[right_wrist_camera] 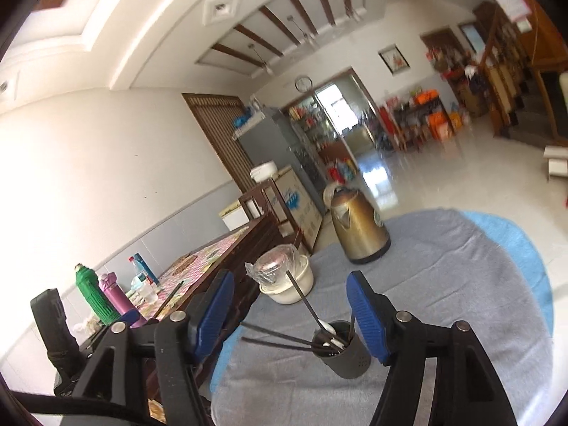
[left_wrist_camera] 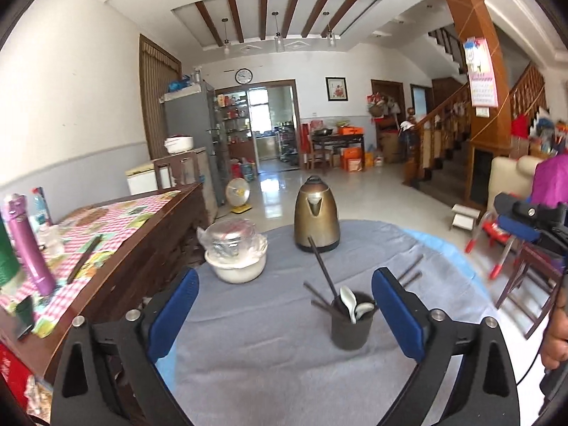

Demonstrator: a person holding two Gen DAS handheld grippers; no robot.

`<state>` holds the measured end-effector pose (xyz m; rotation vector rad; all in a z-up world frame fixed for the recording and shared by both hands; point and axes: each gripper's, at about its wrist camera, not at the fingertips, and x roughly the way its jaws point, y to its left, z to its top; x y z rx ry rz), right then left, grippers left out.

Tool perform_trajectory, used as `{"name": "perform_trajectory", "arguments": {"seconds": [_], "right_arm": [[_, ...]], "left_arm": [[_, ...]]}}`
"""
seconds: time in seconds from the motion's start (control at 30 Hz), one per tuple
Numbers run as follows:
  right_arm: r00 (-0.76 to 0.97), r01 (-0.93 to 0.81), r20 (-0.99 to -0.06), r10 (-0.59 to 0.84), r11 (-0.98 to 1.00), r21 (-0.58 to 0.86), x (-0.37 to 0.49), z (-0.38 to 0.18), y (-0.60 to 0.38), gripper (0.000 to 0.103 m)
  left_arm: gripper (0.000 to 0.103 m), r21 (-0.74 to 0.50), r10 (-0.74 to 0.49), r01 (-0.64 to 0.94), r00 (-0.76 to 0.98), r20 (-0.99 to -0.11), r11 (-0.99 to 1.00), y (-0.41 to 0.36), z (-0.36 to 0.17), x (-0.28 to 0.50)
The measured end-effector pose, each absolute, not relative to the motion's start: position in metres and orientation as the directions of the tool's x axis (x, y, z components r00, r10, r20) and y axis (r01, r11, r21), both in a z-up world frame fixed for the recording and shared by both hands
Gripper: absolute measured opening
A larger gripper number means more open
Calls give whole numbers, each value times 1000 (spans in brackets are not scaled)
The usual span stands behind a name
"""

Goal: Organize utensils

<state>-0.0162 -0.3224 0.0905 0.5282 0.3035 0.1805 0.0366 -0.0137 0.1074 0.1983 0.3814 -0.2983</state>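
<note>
Left gripper (left_wrist_camera: 284, 305) hovering with jaws spread wide, empty, framing dark holder cup (left_wrist_camera: 351, 323) at lower centre of worktop (left_wrist_camera: 248, 337). Right gripper (right_wrist_camera: 289, 309) likewise gaping, empty. Cup collecting chopsticks (left_wrist_camera: 321, 266) and white spoons (left_wrist_camera: 349, 301), leaning out. Beyond: covered bowl (left_wrist_camera: 236, 259), kettle (left_wrist_camera: 316, 216).

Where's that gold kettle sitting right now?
The kettle stands upright at the far edge of the grey-covered table, centre of the left view, beyond the dark utensil cup and right of the white bowl.
</note>
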Motion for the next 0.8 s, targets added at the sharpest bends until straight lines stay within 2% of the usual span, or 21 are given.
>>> {"name": "perform_trajectory", "arguments": {"seconds": [0.1, 0.5, 0.63, 0.8], "right_arm": [[943, -88, -237, 231, 865, 494, -42, 92, -313, 70], [947, -56, -266, 181, 907, 416, -110, 88, -282, 70], [945, -38, -284, 162, 917, 397, -129, 87, -269, 70], [945, -5, -297, 134, 918, 397, -154, 84, -259, 70]], "left_arm": [[100, 140, -234, 313, 883, -406, 939, -13, 106, 20], [101, 186, -114, 194, 922, -371, 963, -3, 108, -30], [101, 212, -35, 125, 922, -387, 969, 5, 103, -44], [103, 228, -20, 115, 925, -381, 967, 14, 93, -58]]}}
